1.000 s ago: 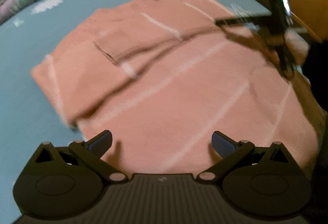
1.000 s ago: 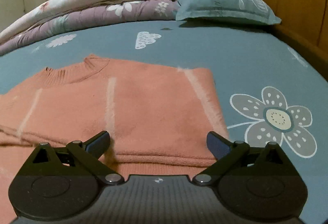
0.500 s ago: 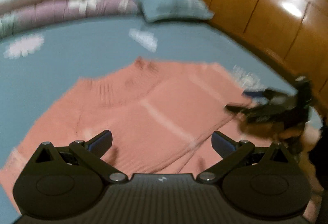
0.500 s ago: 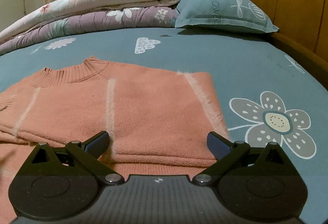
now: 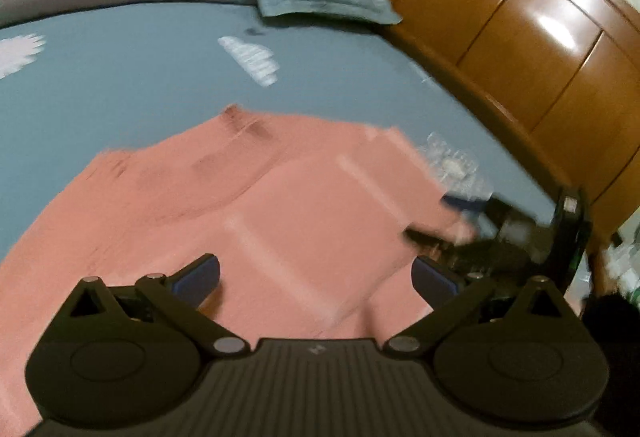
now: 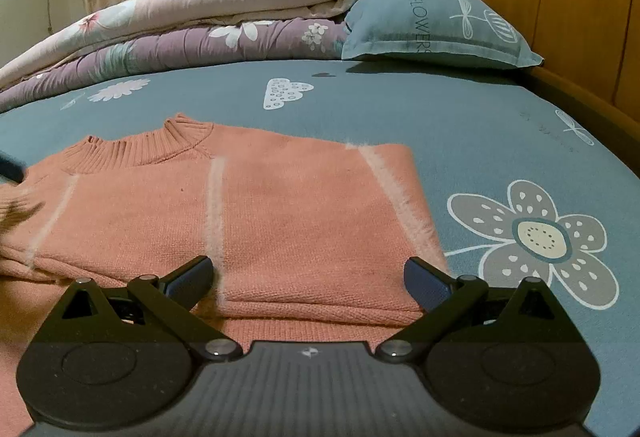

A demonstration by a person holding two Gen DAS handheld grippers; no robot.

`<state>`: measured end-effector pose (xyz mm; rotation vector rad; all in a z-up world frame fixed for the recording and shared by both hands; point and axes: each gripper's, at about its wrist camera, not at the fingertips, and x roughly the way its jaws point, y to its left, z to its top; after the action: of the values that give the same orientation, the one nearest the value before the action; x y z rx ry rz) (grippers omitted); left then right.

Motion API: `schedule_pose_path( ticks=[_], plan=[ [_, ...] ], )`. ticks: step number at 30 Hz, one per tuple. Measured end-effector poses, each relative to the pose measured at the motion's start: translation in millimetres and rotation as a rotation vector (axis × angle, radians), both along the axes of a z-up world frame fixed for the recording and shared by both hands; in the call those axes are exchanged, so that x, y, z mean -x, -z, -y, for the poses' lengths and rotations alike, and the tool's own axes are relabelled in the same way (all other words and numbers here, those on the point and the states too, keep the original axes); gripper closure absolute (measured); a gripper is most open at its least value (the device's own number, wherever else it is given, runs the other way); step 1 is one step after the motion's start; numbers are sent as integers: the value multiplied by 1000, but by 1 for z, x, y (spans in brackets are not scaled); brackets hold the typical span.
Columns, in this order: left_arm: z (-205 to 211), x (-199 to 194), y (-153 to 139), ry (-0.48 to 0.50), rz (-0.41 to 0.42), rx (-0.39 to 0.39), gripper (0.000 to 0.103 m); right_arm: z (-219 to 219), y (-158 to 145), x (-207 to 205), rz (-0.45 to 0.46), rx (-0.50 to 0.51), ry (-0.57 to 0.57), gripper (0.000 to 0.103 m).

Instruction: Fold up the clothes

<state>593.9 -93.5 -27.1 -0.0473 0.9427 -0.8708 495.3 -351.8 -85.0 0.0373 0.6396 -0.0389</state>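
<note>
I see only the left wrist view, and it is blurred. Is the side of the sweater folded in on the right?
Observer: Yes. In the right wrist view the sweater shows a folded layer lying flat on top.
Operator: Does the right gripper hold that layer?
Observer: No. The right gripper is open and empty, its fingers apart over the layer's near edge.
</note>
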Motion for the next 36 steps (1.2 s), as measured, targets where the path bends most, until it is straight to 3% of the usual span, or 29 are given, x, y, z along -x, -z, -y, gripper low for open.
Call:
schedule_pose_path(
  ticks=[4, 7, 11, 14, 17, 20, 25, 28, 33, 36],
  plan=[
    [20, -12, 28, -45, -100, -28, 3, -1, -5, -2, -31, 4, -3, 0],
    [7, -4, 28, -91, -96, -7, 3, -1, -19, -6, -74, -22, -11, 0],
    [-19, 10, 11, -155, -42, -8, 2, 4, -41, -24, -17, -27, -39, 0],
    [-39, 13, 21, -241, -76, -32, 2, 10, -41, -57, -47, -24, -23, 0],
    [-49, 17, 37, -294, -103, -49, 2, 23, -13, -88, -168, -92, -3, 0],
    [-47, 20, 30, -291, -87, -74, 3, 23, -13, -84, -163, -76, 9, 0],
    [-52, 50, 0, -249, -6, -104, 2, 9, -40, -33, -203, -42, -15, 0],
    [-54, 81, -3, -207, 24, -156, 2, -3, -49, 9, -245, -35, -41, 0],
    [-57, 137, -1, -131, 58, -247, 2, -33, -42, 77, -338, -36, -38, 0],
    [-63, 166, 15, -107, 21, -284, 2, -50, -28, 104, -406, -37, -22, 0]
  ],
)
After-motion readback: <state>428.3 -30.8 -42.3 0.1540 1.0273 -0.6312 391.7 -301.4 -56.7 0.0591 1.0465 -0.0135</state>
